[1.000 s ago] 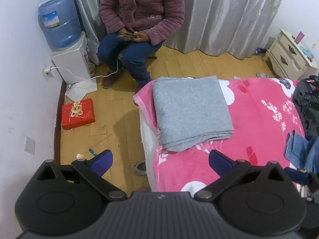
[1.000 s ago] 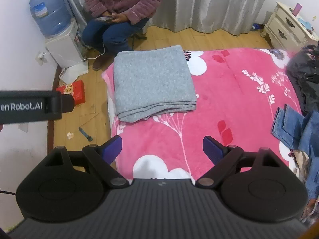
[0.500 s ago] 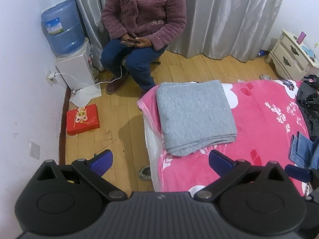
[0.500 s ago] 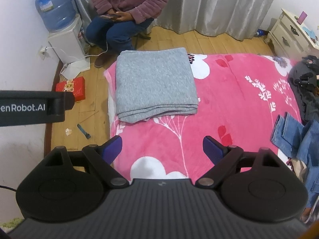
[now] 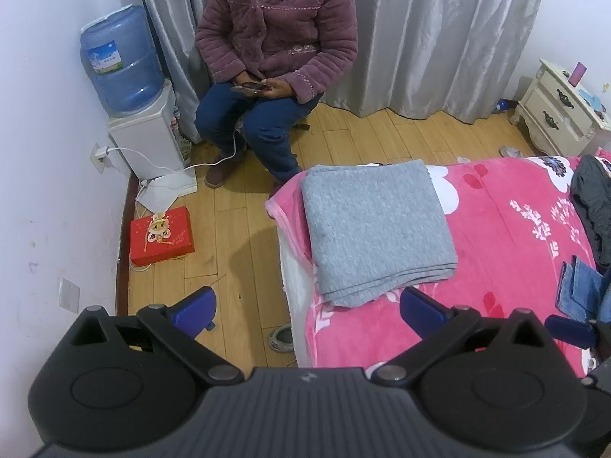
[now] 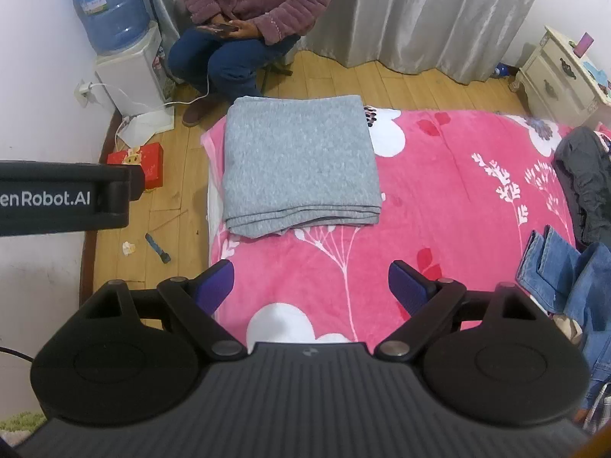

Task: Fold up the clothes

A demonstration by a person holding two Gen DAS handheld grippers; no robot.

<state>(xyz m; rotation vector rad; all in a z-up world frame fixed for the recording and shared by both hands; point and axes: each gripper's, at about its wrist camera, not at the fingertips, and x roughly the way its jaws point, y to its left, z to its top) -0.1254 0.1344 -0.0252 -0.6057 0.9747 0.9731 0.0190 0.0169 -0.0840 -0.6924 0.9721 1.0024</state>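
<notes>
A folded grey garment (image 5: 376,229) lies flat near the far left corner of the bed with the pink flowered blanket (image 5: 496,267); it also shows in the right wrist view (image 6: 299,164). My left gripper (image 5: 305,307) is open and empty, held above the bed's left edge, short of the garment. My right gripper (image 6: 309,286) is open and empty above the blanket (image 6: 439,210), in front of the garment. Blue jeans (image 6: 565,278) and a dark garment (image 6: 584,175) lie unfolded at the bed's right side.
A person in a purple jacket (image 5: 275,38) sits beyond the bed, by a water dispenser (image 5: 126,87). A red box (image 5: 160,234) and small litter lie on the wooden floor at left. A cream nightstand (image 5: 561,110) stands far right. The left gripper's body (image 6: 65,198) shows at left.
Both grippers have drawn back and risen, so the garment looks farther away and more of the room shows. The garment has not moved. Both jaws stay open.
</notes>
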